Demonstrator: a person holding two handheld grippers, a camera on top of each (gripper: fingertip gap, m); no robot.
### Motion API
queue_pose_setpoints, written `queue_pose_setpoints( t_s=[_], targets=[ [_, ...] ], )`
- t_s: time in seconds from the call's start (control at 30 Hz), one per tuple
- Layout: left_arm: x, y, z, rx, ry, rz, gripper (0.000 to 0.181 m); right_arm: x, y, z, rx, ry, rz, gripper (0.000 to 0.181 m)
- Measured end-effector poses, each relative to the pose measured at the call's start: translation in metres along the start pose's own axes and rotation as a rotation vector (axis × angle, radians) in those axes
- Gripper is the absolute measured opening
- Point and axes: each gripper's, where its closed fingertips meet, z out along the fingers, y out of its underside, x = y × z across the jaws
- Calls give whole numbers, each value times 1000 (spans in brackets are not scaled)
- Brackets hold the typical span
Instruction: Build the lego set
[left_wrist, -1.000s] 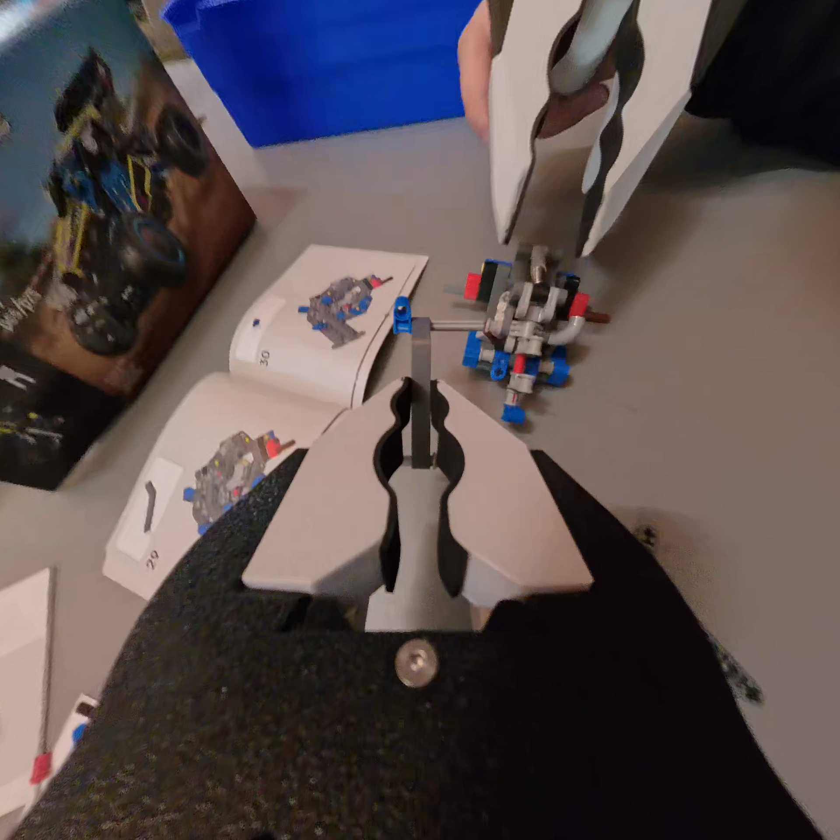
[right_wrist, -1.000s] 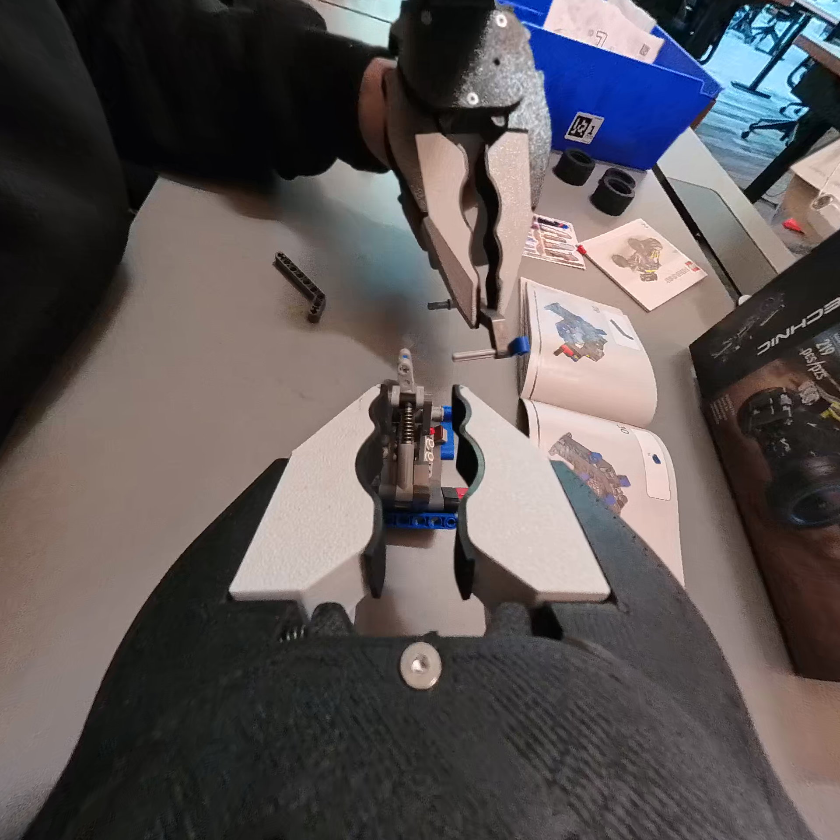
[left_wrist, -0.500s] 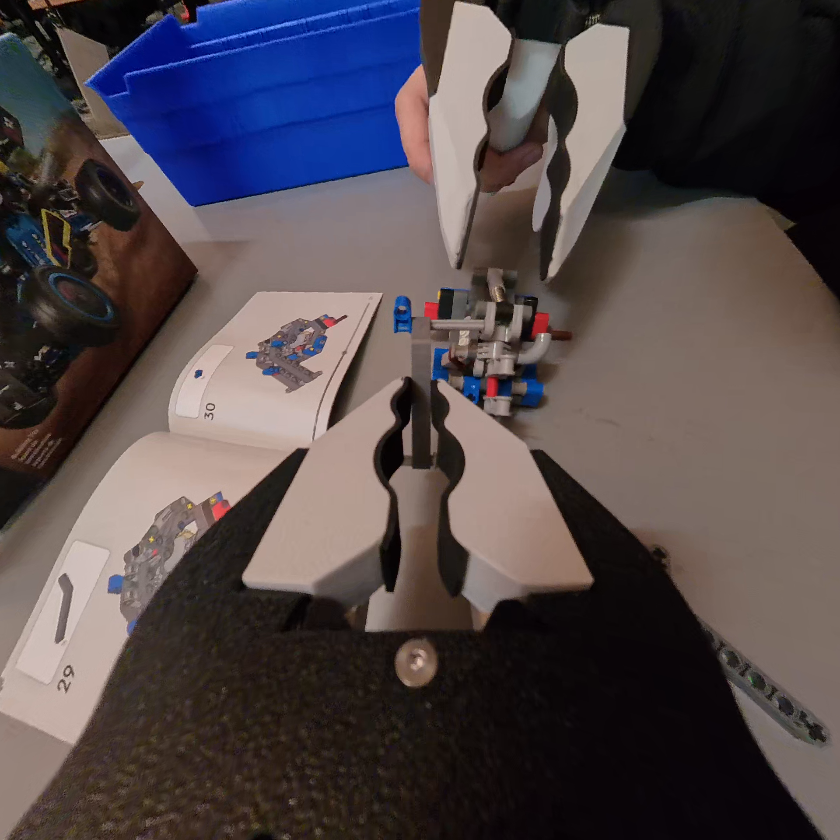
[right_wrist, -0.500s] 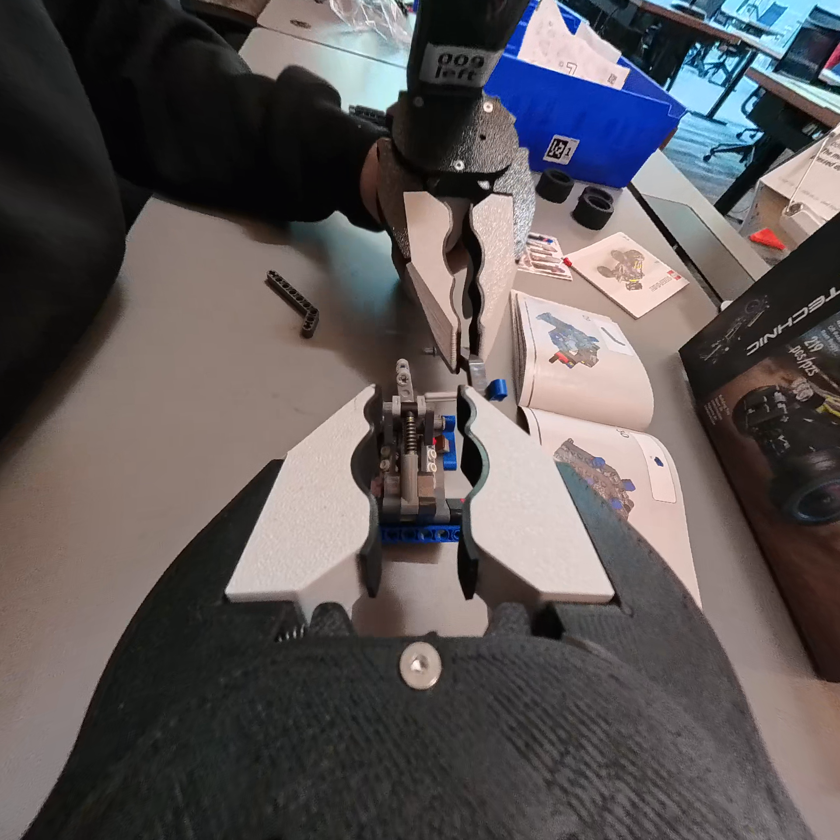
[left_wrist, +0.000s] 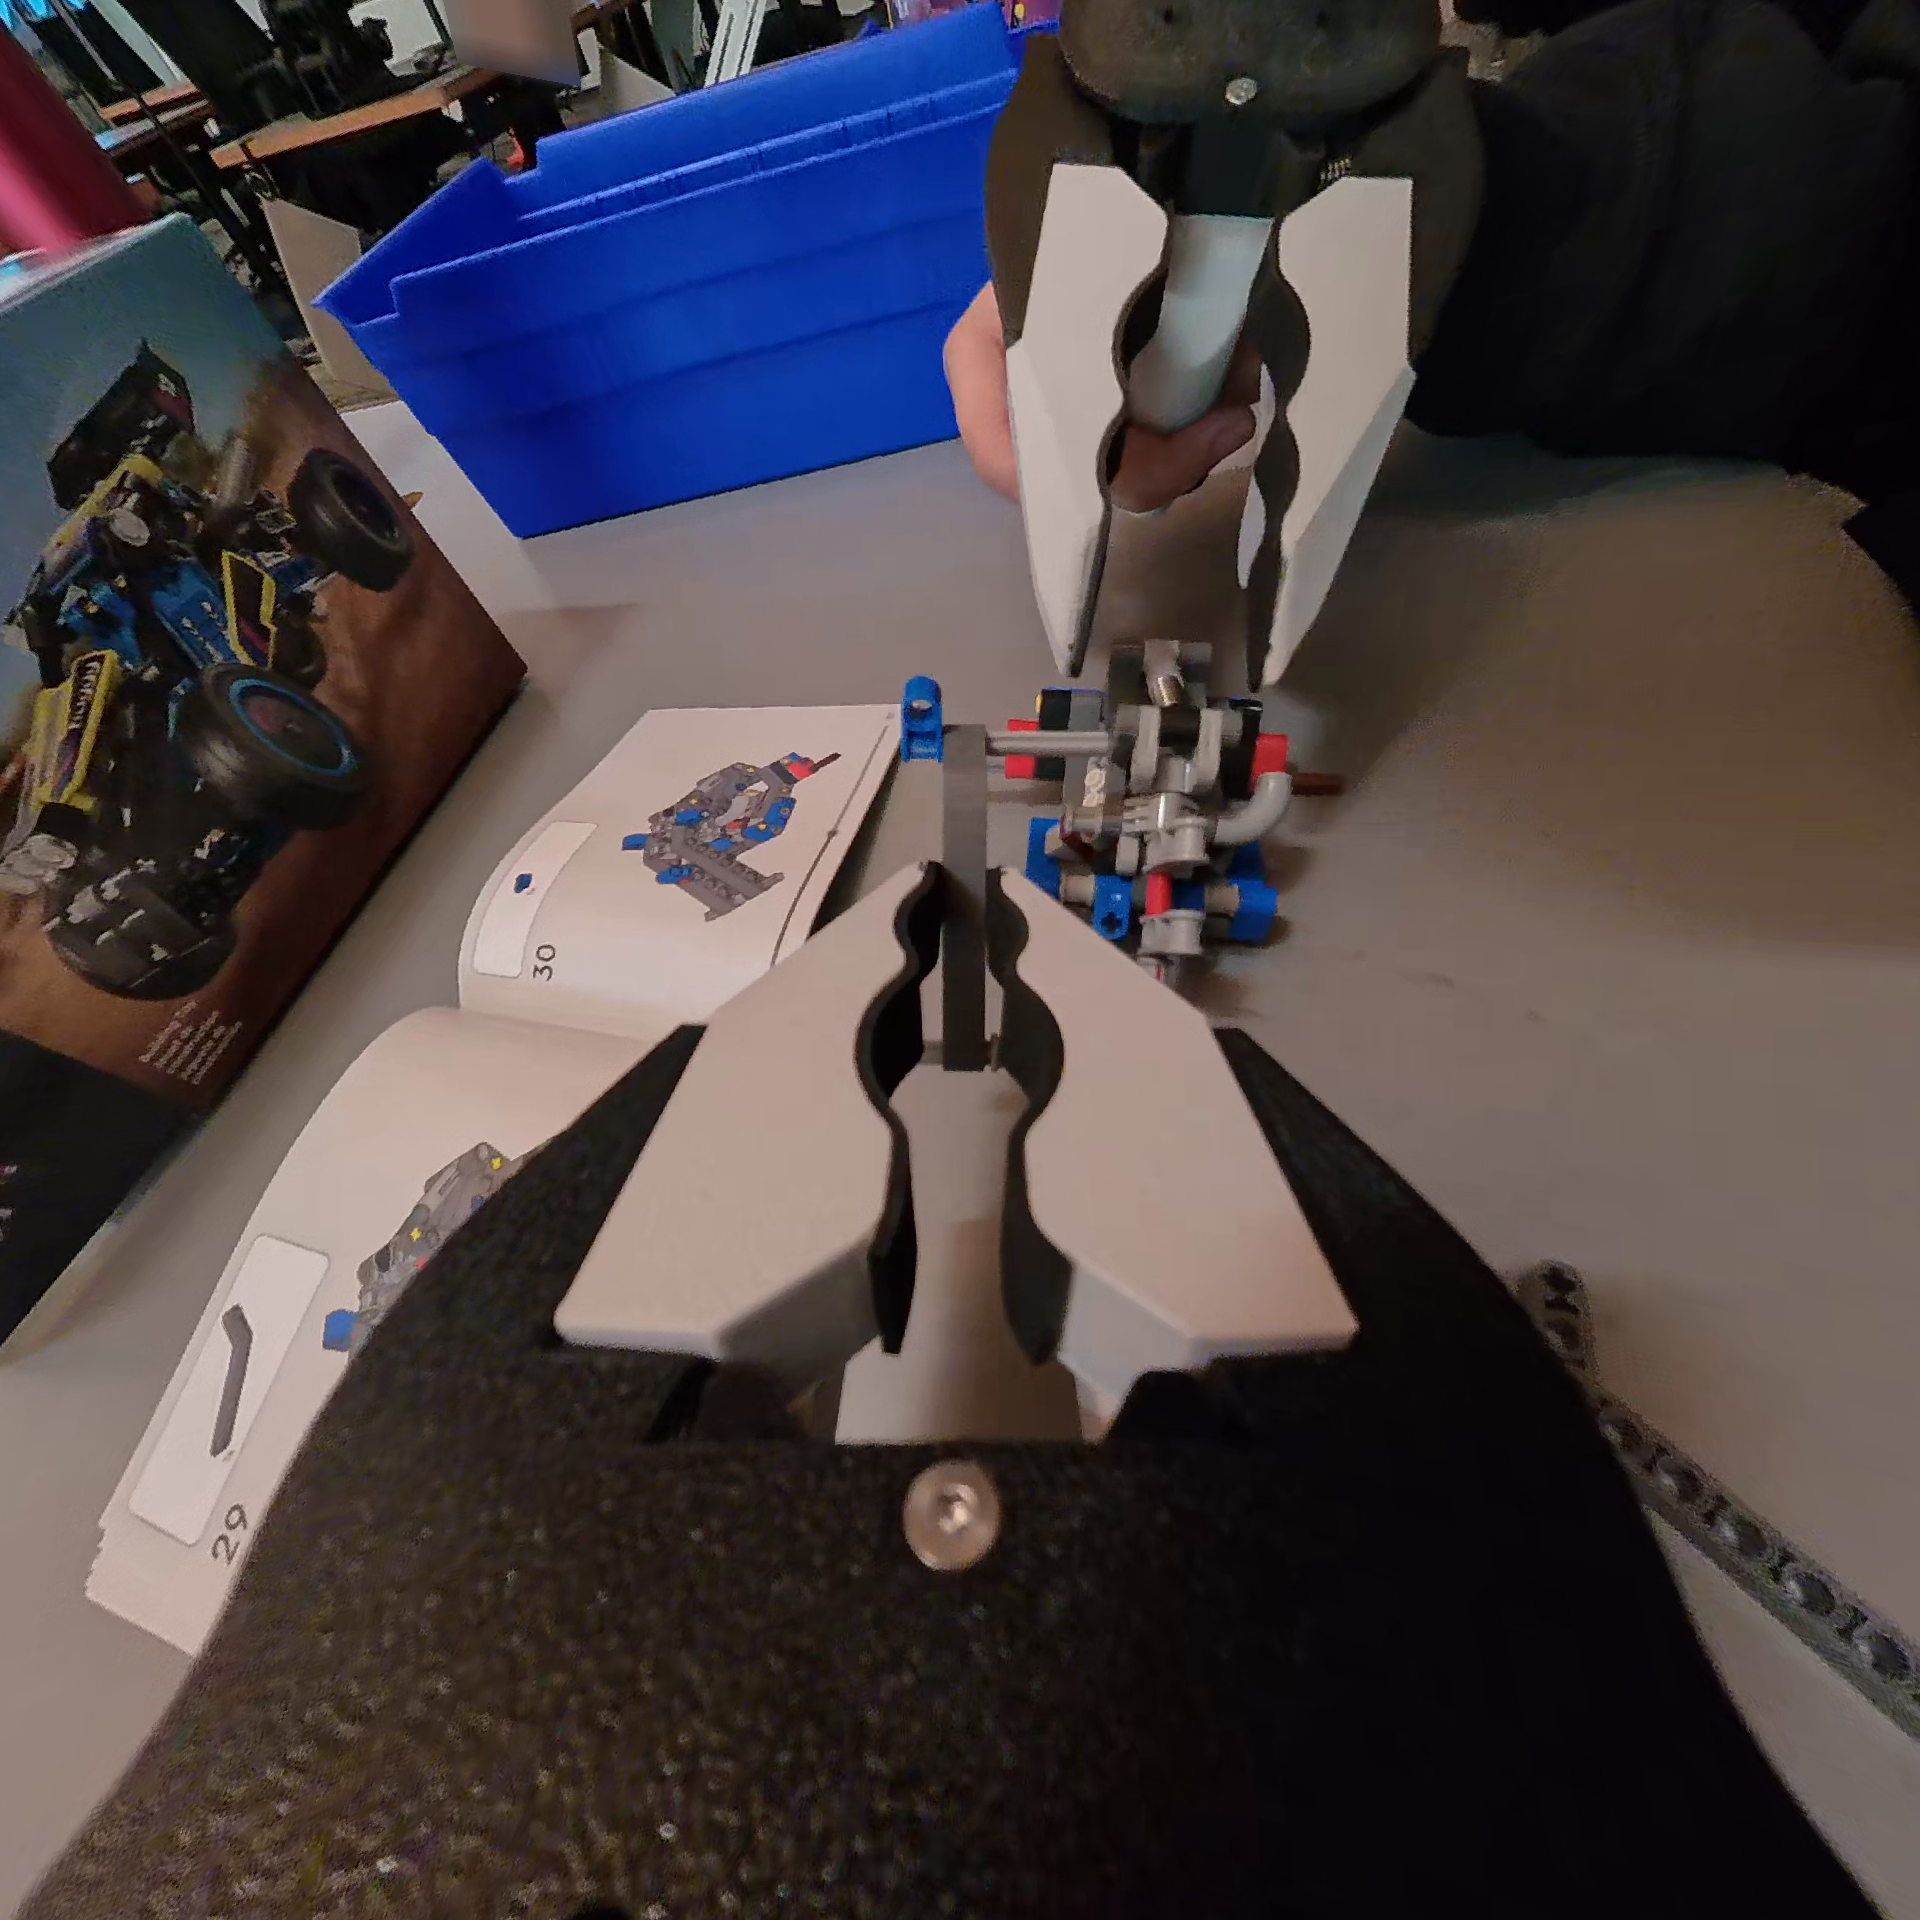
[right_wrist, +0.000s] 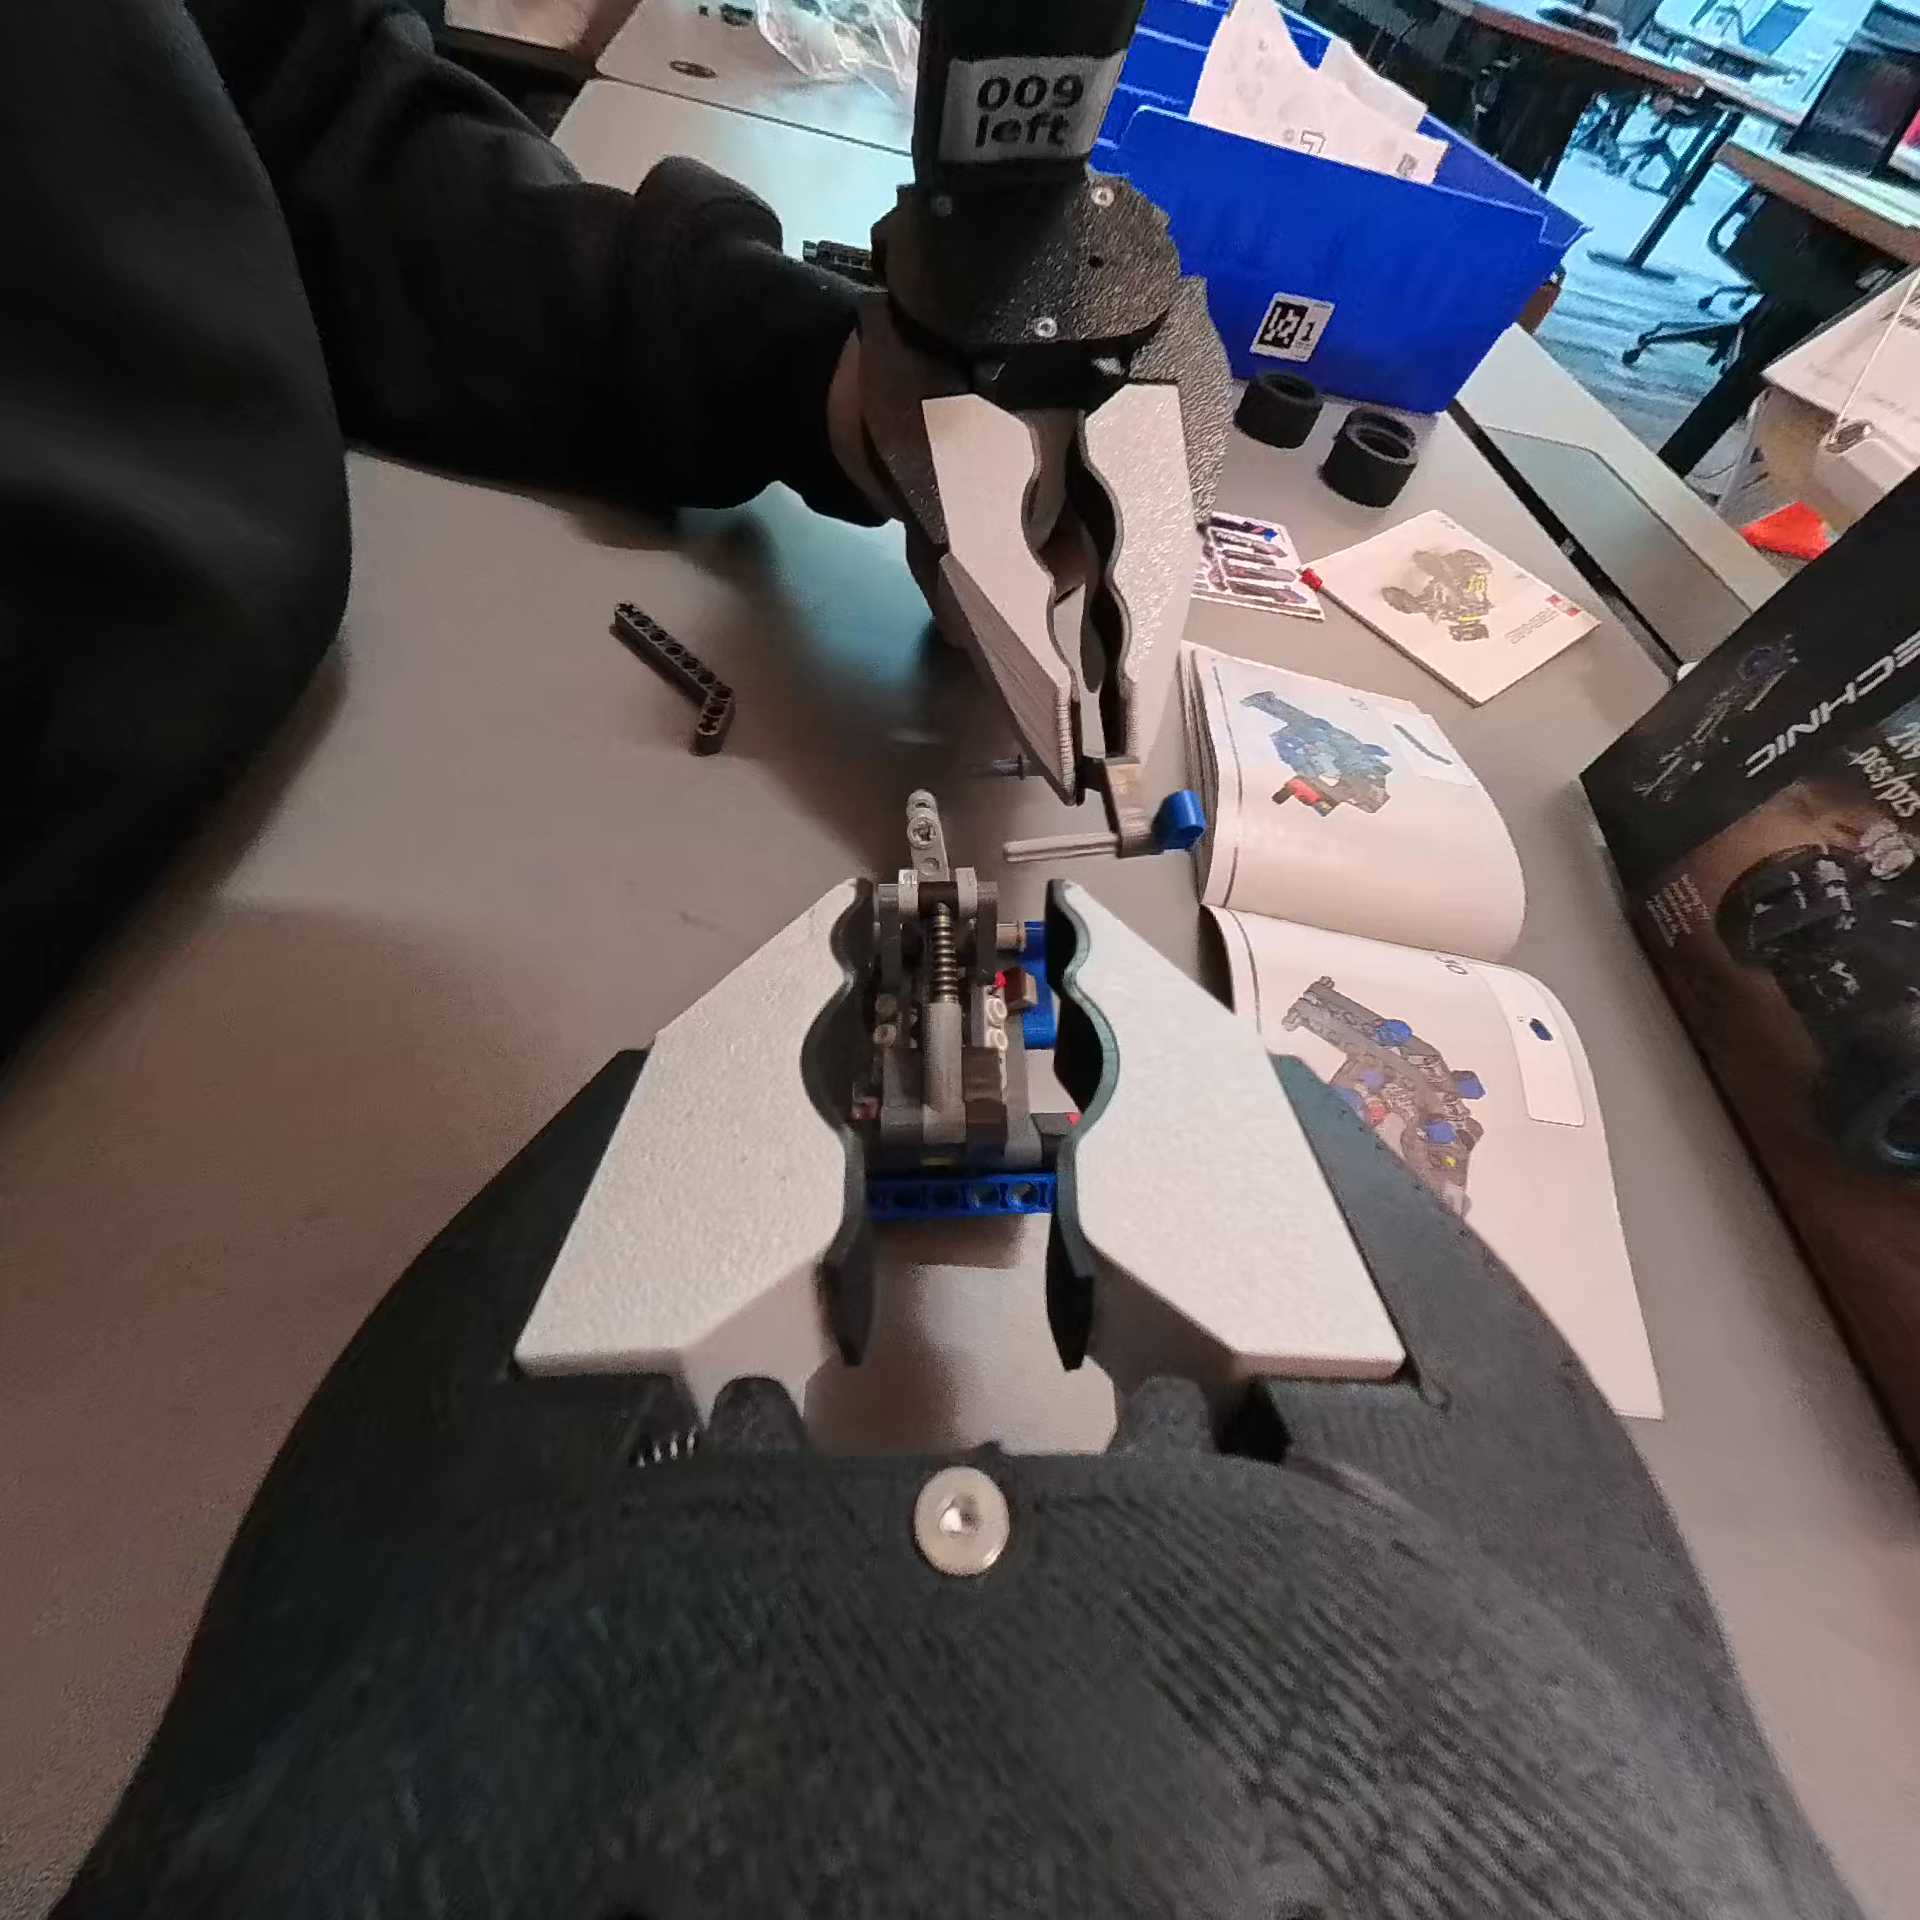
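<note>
A small grey, blue and red lego assembly (left_wrist: 1153, 821) stands on the grey table. My right gripper (right_wrist: 951, 888) comes down on it from above, and its jaws are closed against the sides of the assembly (right_wrist: 940, 1039). It also shows in the left wrist view (left_wrist: 1164, 670). My left gripper (left_wrist: 961, 873) is shut on a dark grey beam (left_wrist: 961, 821). The beam carries a blue connector (left_wrist: 920, 717) and a grey axle (left_wrist: 1044, 743) that points at the assembly's side. The left gripper (right_wrist: 1091, 769) hangs just behind the assembly in the right wrist view.
An open instruction booklet (left_wrist: 665, 862) lies beside the assembly, with the set's box (left_wrist: 187, 644) beyond it. A blue bin (left_wrist: 707, 312) stands at the back. A black angled beam (right_wrist: 675, 675), two tyres (right_wrist: 1278, 405) and a leaflet (right_wrist: 1444, 603) lie around. A long grey beam (left_wrist: 1714, 1538) lies near the left gripper. Tip to tip, the grippers are about 6 cm apart.
My left gripper has shifted slightly with its beam, and its view has tilted up. The axle stays close to the assembly's side. The right gripper and the assembly have held still.
</note>
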Motion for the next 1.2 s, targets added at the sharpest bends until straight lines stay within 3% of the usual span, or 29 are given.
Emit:
queue_pose_setpoints(
  t_s=[1.2],
  targets=[
    [7, 5, -3, -23, 23, 42, 4, 0, -1, 1, 57, 11, -76, 23]
  ],
)
